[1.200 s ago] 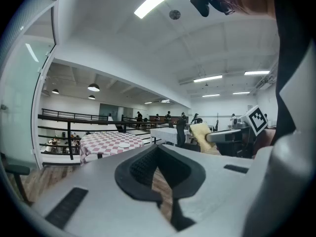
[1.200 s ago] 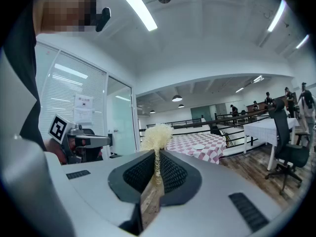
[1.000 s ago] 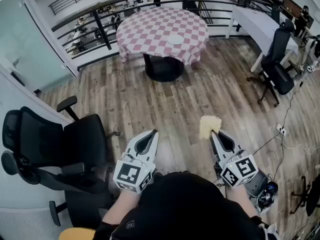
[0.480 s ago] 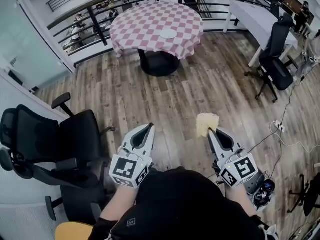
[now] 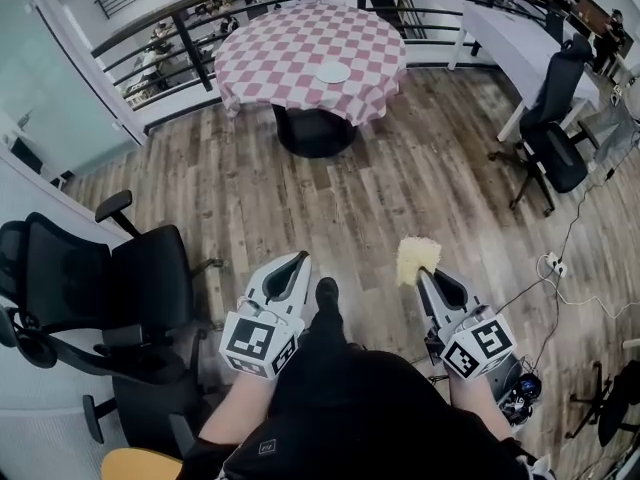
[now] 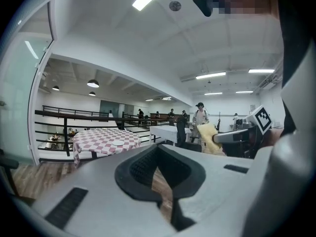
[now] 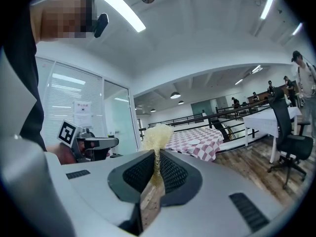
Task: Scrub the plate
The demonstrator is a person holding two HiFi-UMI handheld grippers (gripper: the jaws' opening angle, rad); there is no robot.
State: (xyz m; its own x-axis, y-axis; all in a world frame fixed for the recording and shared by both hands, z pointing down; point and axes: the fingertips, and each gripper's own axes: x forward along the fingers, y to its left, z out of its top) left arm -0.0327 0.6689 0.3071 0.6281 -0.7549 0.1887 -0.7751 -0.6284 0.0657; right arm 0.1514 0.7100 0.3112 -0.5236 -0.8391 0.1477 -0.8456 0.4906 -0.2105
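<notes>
A small white plate (image 5: 333,72) lies on a round table with a red-and-white checked cloth (image 5: 300,43), far ahead across the wooden floor. The plate (image 6: 118,143) is small in the left gripper view, and the plate (image 7: 194,142) also shows in the right gripper view. My right gripper (image 5: 425,271) is shut on a yellow scrubbing sponge (image 5: 418,259); the sponge (image 7: 157,135) sticks up from between the jaws of that gripper (image 7: 155,153). My left gripper (image 5: 298,261) is shut with nothing in it, its jaws (image 6: 157,146) pressed together. Both are held low, near my body.
Black office chairs (image 5: 100,288) stand close on my left. Another black chair (image 5: 555,128) sits by a long white table (image 5: 520,48) at the right. A dark railing (image 5: 180,28) runs behind the checked table. Cables (image 5: 560,268) lie on the floor at my right. My shoe (image 5: 326,293) shows between the grippers.
The checked table has drifted slightly left and up in the head view, and a shoe has stepped into sight between the grippers. Both grippers keep their hold and place.
</notes>
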